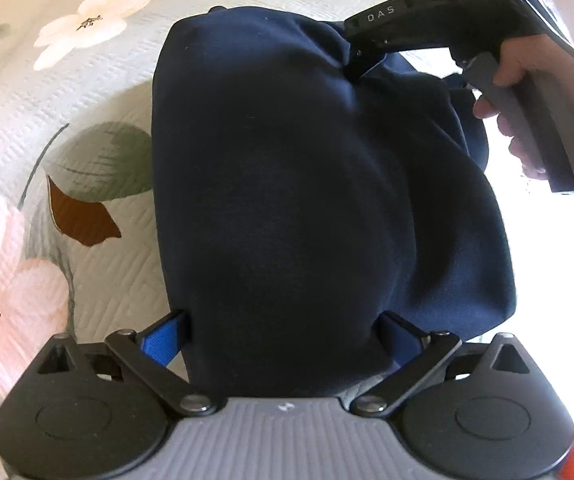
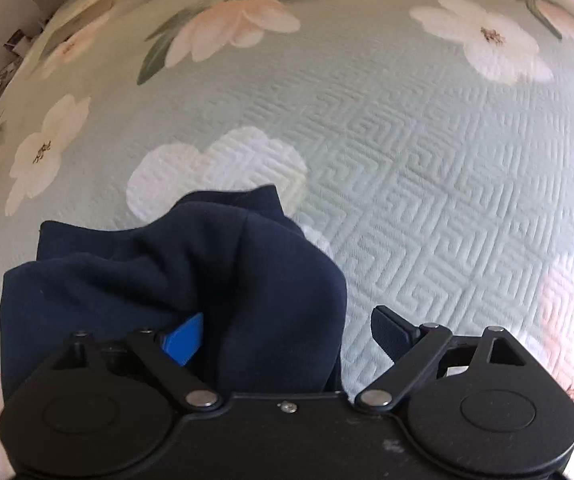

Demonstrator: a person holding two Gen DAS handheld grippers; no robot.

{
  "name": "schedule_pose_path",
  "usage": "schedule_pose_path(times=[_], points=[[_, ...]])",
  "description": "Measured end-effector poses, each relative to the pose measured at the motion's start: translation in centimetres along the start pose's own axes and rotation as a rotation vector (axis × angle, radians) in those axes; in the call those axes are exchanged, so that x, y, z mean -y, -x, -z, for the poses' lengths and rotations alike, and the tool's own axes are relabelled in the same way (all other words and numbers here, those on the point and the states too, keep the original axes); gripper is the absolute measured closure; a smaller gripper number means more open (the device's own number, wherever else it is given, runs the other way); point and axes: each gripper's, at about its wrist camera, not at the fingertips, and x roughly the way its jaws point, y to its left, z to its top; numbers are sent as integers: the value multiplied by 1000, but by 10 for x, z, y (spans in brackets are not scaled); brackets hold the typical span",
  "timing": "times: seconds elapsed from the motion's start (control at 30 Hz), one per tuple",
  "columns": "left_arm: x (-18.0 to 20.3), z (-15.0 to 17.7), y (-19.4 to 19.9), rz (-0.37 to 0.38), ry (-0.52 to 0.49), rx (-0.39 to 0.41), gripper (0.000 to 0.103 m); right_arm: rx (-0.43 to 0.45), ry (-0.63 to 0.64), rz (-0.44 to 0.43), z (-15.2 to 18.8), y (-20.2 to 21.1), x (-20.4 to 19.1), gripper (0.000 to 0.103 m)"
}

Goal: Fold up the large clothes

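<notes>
Two grippers at one navy garment on the floral quilted bedspread.

Left gripper: jaws spread wide, cloth bunched between the blue pads, no pinch visible. Right gripper: jaws also spread, navy fabric lying against its left finger; in the left view its tip touches the garment's far edge, held by a bare hand.

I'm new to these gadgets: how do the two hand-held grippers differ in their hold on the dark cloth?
The left gripper has the navy garment filling the whole gap between its jaws; the right gripper has cloth only against one finger, the other bare over the floral bedspread. The left gripper's body is grey, the right gripper's black. Both stand wide, with blue pads.
</notes>
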Motion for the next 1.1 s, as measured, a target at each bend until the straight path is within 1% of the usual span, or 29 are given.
schedule_pose_path(times=[0.03, 0.13, 0.2, 0.27, 0.3, 0.33, 0.37, 0.4, 0.43, 0.47, 0.57, 0.6, 0.63, 0.73, 0.8, 0.83, 0.9, 0.97, 1.03, 1.07, 1.1], points=[[0, 0, 0, -1, -1, -3, 1, -1, 10, 9, -1, 4, 2, 0], [-2, 1, -1, 3, 8, -8, 1, 13, -38, 45, -5, 31, 10, 1], [-5, 1, -3, 9, 20, -11, 1, 1, -67, -8, 4, 56, 13, 1], [-7, 0, -3, 13, 29, -13, 1, -23, 7, -96, 21, 72, -1, 1], [-7, 0, -3, 12, 29, -15, 1, -36, 41, -111, 32, 77, -7, 1], [-7, 0, -3, 10, 32, -15, 1, -66, 62, -128, 40, 75, -10, 1], [-6, 0, -4, 7, 33, -16, 1, -118, 81, -134, 49, 67, -11, 1], [-5, 0, -4, 4, 31, -16, 1, -176, 98, -102, 58, 54, -9, 1], [-4, 0, -4, 2, 31, -15, 1, -214, 109, -63, 67, 41, -4, 1], [-4, 0, -4, 2, 29, -16, 1, -207, 87, -91, 74, 32, 6, 1], [2, 2, -4, -8, 0, -13, 0, -221, -149, -244, 89, 14, 52, 0], [4, 2, -4, -15, -4, -11, 0, -224, -189, -272, 92, 12, 60, 0], [4, 2, -4, -17, -4, -11, 0, -217, -205, -285, 96, 15, 65, 0], [5, 2, -3, -18, 0, -14, 0, -176, -168, -252, 99, 33, 66, 0], [5, 2, -3, -20, 3, -14, 0, -165, -207, -241, 103, 48, 68, 1], [5, 2, -2, -20, 8, -15, 1, -157, -217, -252, 105, 56, 66, 1], [2, 2, -2, -15, 24, -14, 1, -121, -174, -281, 113, 75, 56, 1], [-1, 2, -2, -9, 36, -16, 1, -93, -105, -297, 127, 90, 46, 1], [-1, 2, -2, -12, 33, -14, 1, -111, -7, -285, 140, 89, 31, 1], [0, 3, -2, -14, 30, -12, 1, -142, 52, -260, 147, 82, 25, 1], [0, 3, -2, -14, 29, -11, 1, -172, 80, -226, 154, 73, 25, 0]])
